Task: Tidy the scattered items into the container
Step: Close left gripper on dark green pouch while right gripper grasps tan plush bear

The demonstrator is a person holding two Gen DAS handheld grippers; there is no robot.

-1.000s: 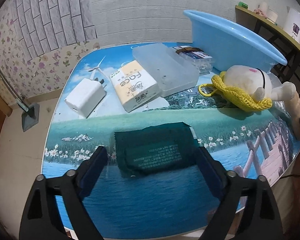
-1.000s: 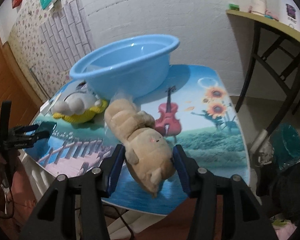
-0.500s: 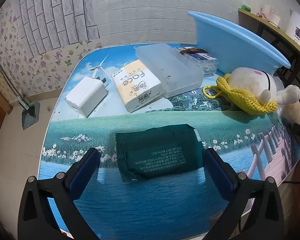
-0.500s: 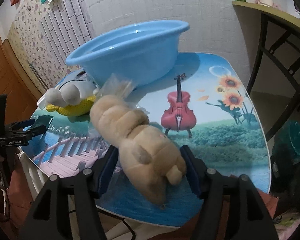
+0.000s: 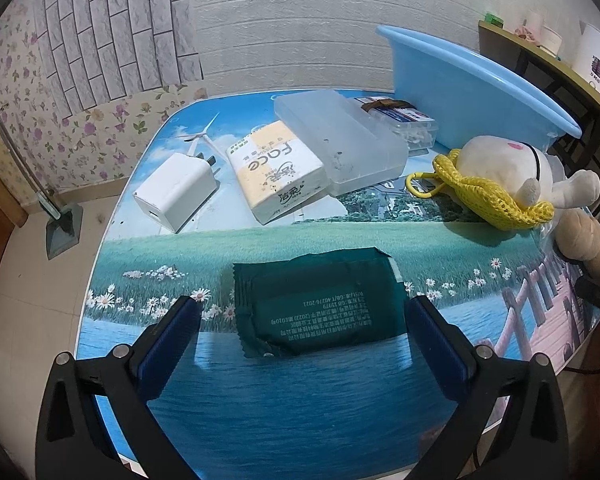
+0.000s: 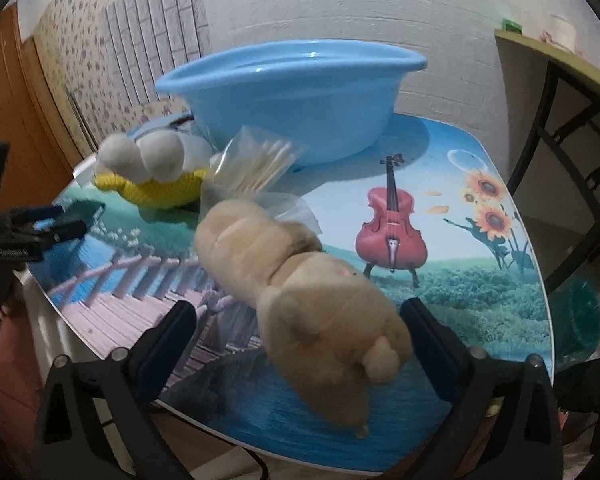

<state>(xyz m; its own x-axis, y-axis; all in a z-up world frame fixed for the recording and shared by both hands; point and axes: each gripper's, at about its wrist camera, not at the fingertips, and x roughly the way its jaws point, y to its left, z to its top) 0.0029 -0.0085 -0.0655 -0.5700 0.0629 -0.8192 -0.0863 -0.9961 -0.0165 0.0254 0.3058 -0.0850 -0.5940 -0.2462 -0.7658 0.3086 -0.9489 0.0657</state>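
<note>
A dark green packet (image 5: 320, 304) lies flat on the picture-printed table (image 5: 300, 400), between the jaws of my left gripper (image 5: 302, 304), which is open with its pads clear of it. My right gripper (image 6: 297, 308) straddles a tan plush toy (image 6: 300, 288); its jaws are opening and the pads stand off the toy, which rests on the table. The blue basin (image 6: 292, 92) stands at the back. Around it lie a white charger (image 5: 176, 190), a tissue pack (image 5: 278, 170), a clear plastic box (image 5: 336, 140), a white plush in yellow netting (image 5: 504, 172) and a bag of cotton swabs (image 6: 256, 168).
A small clear case with a brown strap (image 5: 404, 120) sits against the basin (image 5: 468, 88). A dark-framed side table (image 6: 560, 80) stands at the right, with a green bin (image 6: 576, 320) below it. A dustpan (image 5: 62, 228) leans by the floral wall. The table's front edge is close under both grippers.
The left jaws spread wider, away from the green packet. The right jaws let go of the tan plush, which now lies loose between them; the right gripper came lower and closer.
</note>
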